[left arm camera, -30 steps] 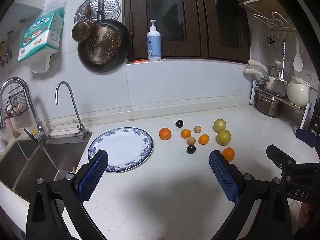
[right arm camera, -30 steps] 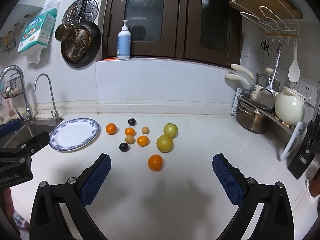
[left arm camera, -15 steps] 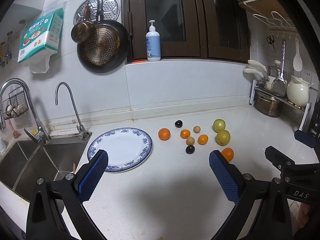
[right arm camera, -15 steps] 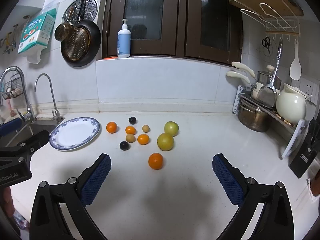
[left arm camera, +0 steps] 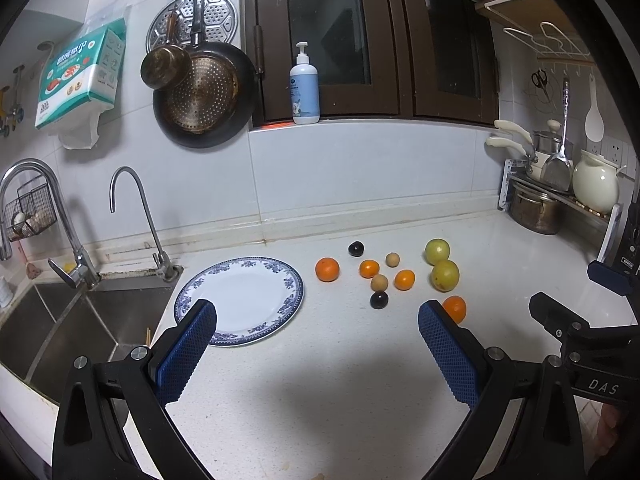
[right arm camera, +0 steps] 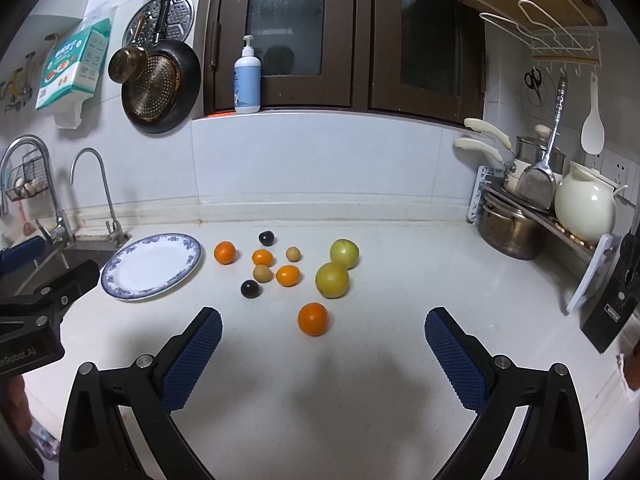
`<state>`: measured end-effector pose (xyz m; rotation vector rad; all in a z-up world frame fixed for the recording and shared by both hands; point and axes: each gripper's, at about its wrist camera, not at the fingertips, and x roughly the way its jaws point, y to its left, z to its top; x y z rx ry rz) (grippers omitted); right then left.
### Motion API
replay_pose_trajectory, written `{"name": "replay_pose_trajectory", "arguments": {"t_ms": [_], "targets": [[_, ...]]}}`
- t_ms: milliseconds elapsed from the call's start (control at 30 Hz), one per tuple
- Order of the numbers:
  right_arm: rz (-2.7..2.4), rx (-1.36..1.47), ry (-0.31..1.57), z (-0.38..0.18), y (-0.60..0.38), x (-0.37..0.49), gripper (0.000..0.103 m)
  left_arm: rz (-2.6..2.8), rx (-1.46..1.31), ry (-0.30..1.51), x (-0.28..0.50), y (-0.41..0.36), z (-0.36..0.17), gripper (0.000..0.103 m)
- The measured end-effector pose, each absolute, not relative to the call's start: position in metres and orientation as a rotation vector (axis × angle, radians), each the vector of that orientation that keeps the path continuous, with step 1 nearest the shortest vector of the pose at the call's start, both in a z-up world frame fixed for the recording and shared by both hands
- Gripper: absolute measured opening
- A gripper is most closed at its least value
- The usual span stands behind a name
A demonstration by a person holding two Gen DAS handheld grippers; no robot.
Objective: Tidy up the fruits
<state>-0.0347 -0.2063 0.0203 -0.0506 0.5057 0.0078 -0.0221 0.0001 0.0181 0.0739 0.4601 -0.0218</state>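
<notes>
Several small fruits lie loose on the white counter: oranges (right arm camera: 312,319) (right arm camera: 225,252), two yellow-green round fruits (right arm camera: 332,279) (right arm camera: 344,253), two dark plums (right arm camera: 250,289) (right arm camera: 266,238) and small tan ones (right arm camera: 262,273). A blue-rimmed white plate (right arm camera: 120,284) (left arm camera: 294,292) sits bare to their left. My right gripper (right arm camera: 322,330) is open, just short of the nearest orange. My left gripper (left arm camera: 316,322) is open above the counter between plate and fruits, holding nothing. The nearest orange (left arm camera: 456,309) peeks out behind its right finger.
A steel sink (left arm camera: 60,320) with two taps lies left of the plate. At the right stand a pot rack (right arm camera: 516,232), a cream jug (right arm camera: 584,208) and a knife block (right arm camera: 612,312). A tiled wall and dark window frame close the back.
Both grippers have crept slightly forward toward the fruits. Nothing was picked up and both stay open.
</notes>
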Motion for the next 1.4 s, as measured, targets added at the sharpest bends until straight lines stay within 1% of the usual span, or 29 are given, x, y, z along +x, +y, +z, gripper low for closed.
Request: {"name": "replay_pose_trajectory", "arguments": {"t_ms": [667,1133,1300,1400], "targets": [[-0.020,-0.035,0.540,0.016,-0.203,-0.027,0.102,-0.100,0.094,0.497,-0.001,0.005,0.010,0.102],[-0.114,-0.003,0.598,-0.006,-0.188,0.001,0.102,-0.304,0.205,0.520,0.052,0.001,-0.007,0.088],[-0.133,0.016,0.628,-0.017,-0.184,0.018,0.097,-0.385,0.220,0.556,0.079,-0.005,-0.022,0.084],[-0.137,0.027,0.650,-0.025,-0.184,0.030,0.092,-0.419,0.219,0.592,0.096,-0.009,-0.032,0.079]]}}
